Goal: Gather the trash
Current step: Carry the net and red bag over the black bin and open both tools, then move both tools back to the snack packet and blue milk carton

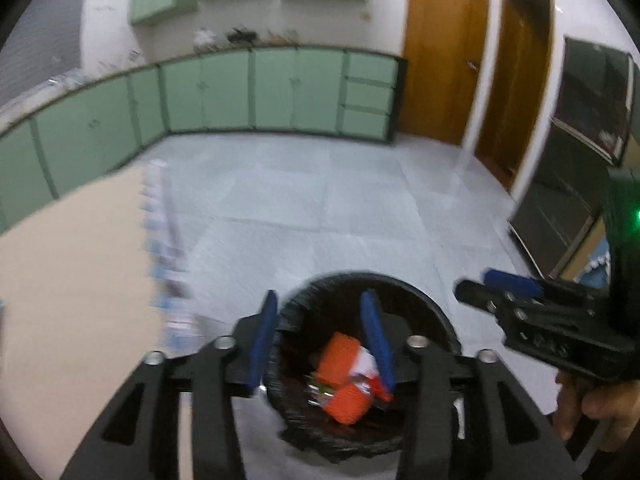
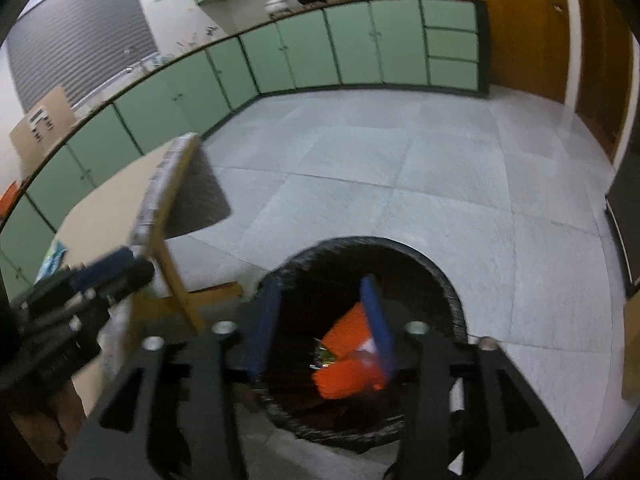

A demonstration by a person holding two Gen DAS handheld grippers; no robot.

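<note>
A round black bin [image 1: 424, 304] lined with a black bag stands on the grey tiled floor; it also shows in the right wrist view [image 2: 448, 280]. Inside lies orange and white packaging trash [image 1: 340, 380], which the right wrist view shows too [image 2: 346, 368]. My left gripper [image 1: 322, 340] hangs open and empty above the bin mouth. My right gripper [image 2: 324, 324] is also open and empty above the bin. Each gripper shows at the edge of the other's view: the right one [image 1: 500, 284], the left one [image 2: 120, 268].
A wooden table [image 1: 72, 264] stands left of the bin, its edge and legs close by [image 2: 176, 216]. Green cabinets [image 1: 256, 88] line the far wall. Wooden doors [image 1: 444, 56] are at the right. A dark cabinet [image 1: 568, 184] stands at the far right.
</note>
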